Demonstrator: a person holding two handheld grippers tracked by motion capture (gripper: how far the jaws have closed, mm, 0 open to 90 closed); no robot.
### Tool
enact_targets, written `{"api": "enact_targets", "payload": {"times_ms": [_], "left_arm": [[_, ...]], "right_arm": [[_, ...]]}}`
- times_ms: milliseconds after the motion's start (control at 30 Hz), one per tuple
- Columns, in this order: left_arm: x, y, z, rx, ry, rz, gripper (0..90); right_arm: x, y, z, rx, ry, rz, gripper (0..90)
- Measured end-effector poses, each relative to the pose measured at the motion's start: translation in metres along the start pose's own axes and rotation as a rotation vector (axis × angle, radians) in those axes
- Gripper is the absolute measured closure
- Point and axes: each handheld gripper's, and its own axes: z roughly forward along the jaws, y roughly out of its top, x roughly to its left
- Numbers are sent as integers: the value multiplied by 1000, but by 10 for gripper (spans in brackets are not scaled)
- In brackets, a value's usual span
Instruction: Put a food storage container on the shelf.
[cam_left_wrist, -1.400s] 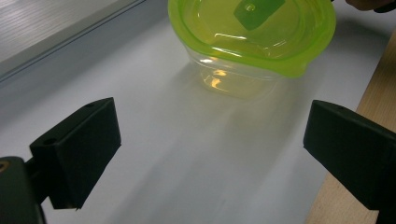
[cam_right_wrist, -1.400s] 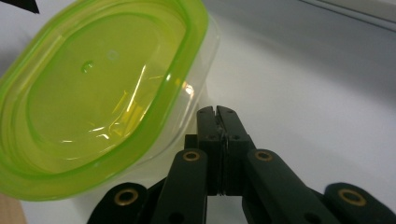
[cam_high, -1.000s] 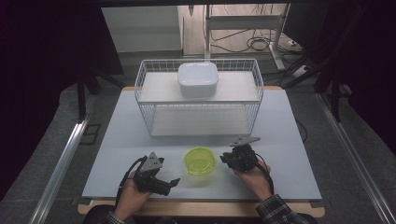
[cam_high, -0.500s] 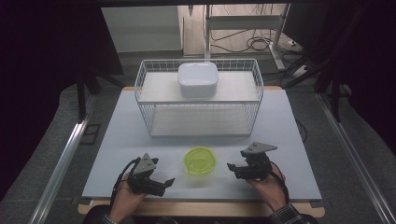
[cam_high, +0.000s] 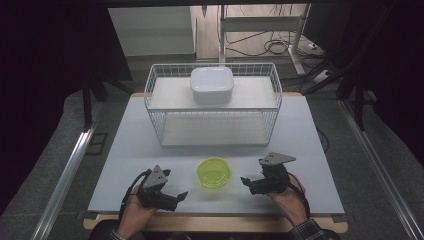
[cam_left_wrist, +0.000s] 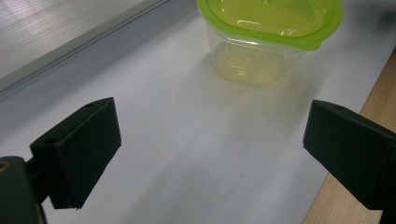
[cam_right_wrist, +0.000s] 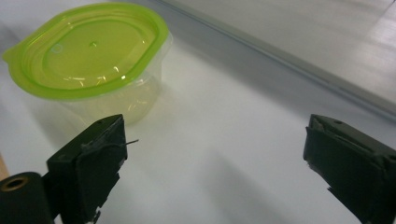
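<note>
High view: the tub (cam_high: 214, 172) with its green lid sits low in the middle of the frame, alone on the white table (cam_high: 310, 130), between the two tongs. A second ago the right tongs (cam_high: 248, 182) were at the tub's right rim, nearly closed; now they stand off to its right with a clear gap, and their jaws have just been opening, with nothing between them. In the right gripper view both jaws stand wide over bare table, the tub (cam_right_wrist: 88, 60) at upper left, untouched. That reads as a release: the tub looks set down and let go near the table's front edge.

Left tongs (cam_high: 176, 198) have kept their spot at lower left, jaws also wide and empty; in the left gripper view the tub (cam_left_wrist: 268, 35) sits at the top, apart from them.

Above the tub in the frame stands a wire rack (cam_high: 215, 102) with a white box (cam_high: 212, 85) on its upper shelf. Between tub and rack nothing blocks the way; only the rack's wire front would hamper placing anything inside.
</note>
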Motion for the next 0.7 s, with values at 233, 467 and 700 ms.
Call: {"api": "enact_targets", "payload": {"times_ms": [233, 467, 700], "left_arm": [[2, 0, 0, -2, 1, -6, 39], [1, 0, 0, 0, 3, -1, 39], [2, 0, 0, 0, 4, -3, 39]], "right_arm": [[3, 8, 5, 14, 55, 59, 23], [7, 25, 8, 37, 102, 110, 120], [2, 38, 20, 45, 185, 174, 310]]}}
